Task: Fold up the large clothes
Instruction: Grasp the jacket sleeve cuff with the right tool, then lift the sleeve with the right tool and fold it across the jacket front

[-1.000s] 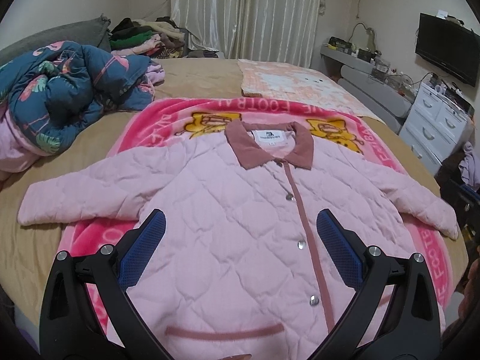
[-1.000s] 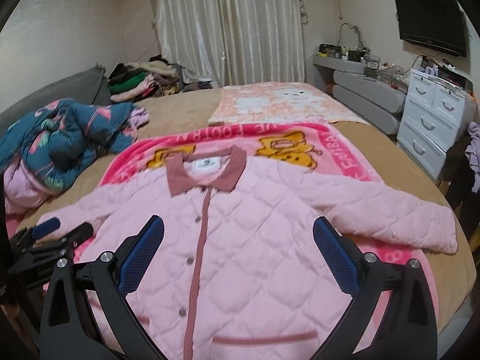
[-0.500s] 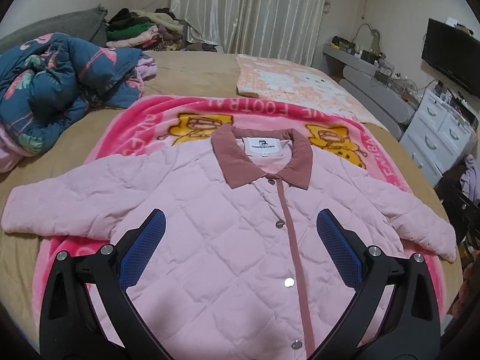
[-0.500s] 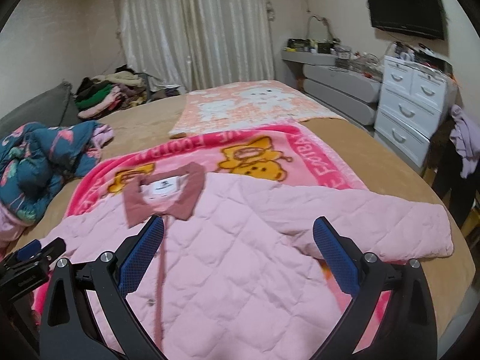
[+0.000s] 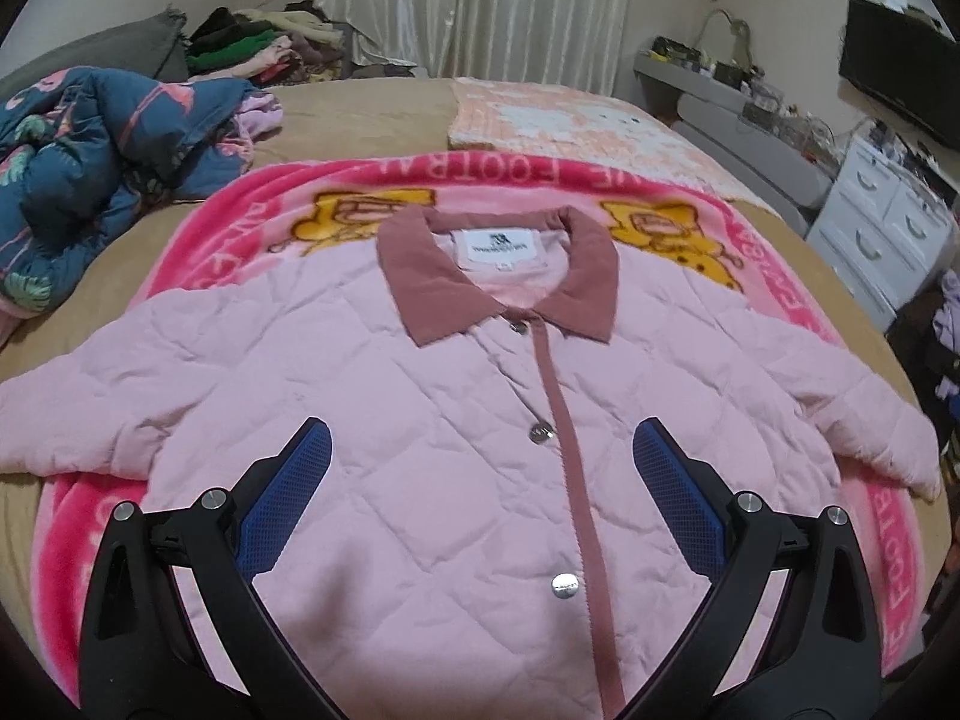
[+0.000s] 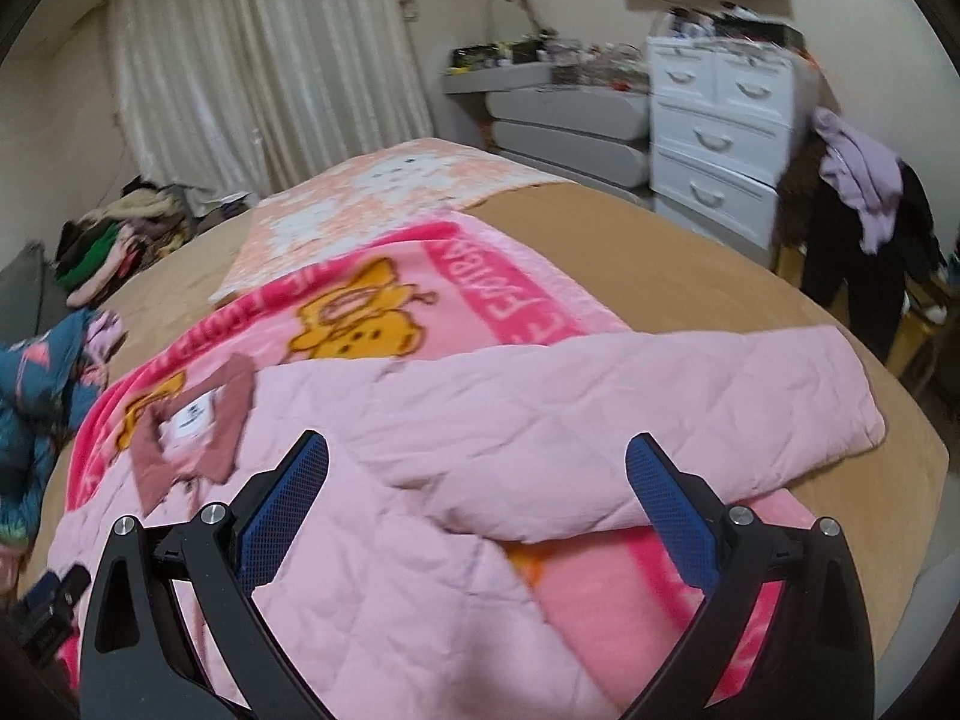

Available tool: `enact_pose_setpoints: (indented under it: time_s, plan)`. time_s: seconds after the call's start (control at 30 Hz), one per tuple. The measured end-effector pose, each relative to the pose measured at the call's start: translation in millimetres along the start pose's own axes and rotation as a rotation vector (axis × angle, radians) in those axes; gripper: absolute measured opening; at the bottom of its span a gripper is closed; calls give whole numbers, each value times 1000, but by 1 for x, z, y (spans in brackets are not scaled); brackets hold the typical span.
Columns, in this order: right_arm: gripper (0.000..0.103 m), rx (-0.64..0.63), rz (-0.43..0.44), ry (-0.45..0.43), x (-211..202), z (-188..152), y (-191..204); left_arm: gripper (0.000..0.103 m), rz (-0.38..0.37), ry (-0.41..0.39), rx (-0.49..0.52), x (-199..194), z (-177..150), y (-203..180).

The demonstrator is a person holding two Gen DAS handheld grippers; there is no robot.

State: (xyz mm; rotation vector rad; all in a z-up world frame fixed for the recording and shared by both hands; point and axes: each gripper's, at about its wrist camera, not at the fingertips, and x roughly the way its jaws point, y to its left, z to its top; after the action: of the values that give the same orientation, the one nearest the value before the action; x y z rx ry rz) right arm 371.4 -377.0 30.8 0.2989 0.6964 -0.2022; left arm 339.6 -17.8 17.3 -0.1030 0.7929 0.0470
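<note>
A pink quilted jacket (image 5: 420,420) with a dusty-rose collar lies flat, front up and buttoned, on a pink cartoon blanket (image 5: 252,204) on the bed. Both sleeves are spread out sideways. My left gripper (image 5: 480,438) is open and empty, hovering over the jacket's chest near the button placket. My right gripper (image 6: 477,450) is open and empty, over the jacket's right sleeve (image 6: 630,396), which reaches toward the bed's edge. Part of the left gripper (image 6: 45,606) shows at the lower left of the right wrist view.
A blue flamingo-print quilt (image 5: 90,162) is bunched at the left of the bed. A peach blanket (image 5: 552,126) lies farther back. Piled clothes (image 5: 252,48) sit by the curtains. White drawers (image 6: 714,138) and a chair with clothes (image 6: 864,204) stand right of the bed.
Both grippers have moved forward and lower over the jacket. The right gripper has swung right, over the right sleeve. Both stay open and empty.
</note>
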Motion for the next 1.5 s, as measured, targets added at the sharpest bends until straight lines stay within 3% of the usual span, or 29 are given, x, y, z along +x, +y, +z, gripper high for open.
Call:
enact_pose_setpoints:
  time_s: [0.4,0.87,1.03,1.17,1.23,1.27,1.37,1.4,1.5]
  plan:
    - [99,262,-101,40,42,-4,-99,95,-76,66,68,34,-21,-37]
    - [99,615,-247,101,83,-28,-206,95,-60,112,114,56,-35,-45]
    - [99,738,-204,128,102,-41,-233,95,-50,125,90,60,-31,-36]
    - [98,807,-140,68,108,-48,-250,95,-51,127,52,60,-24,-22]
    - [78,835,-97,12,106,-49,-259,95,-38,125,34,61,-20,-13]
    - [58,854,-68,-8,105,-51,-264,95,-34,125,25,60,-19,-10]
    - [31,870,-4,-86,96,-52,-269,95,-42,125,-9,58,-13,2]
    - [25,852,10,-112,91,-47,-267,94,-43,118,-21,57,-11,5]
    - [20,749,68,-203,65,-26,-251,95,-36,98,-39,50,-7,13]
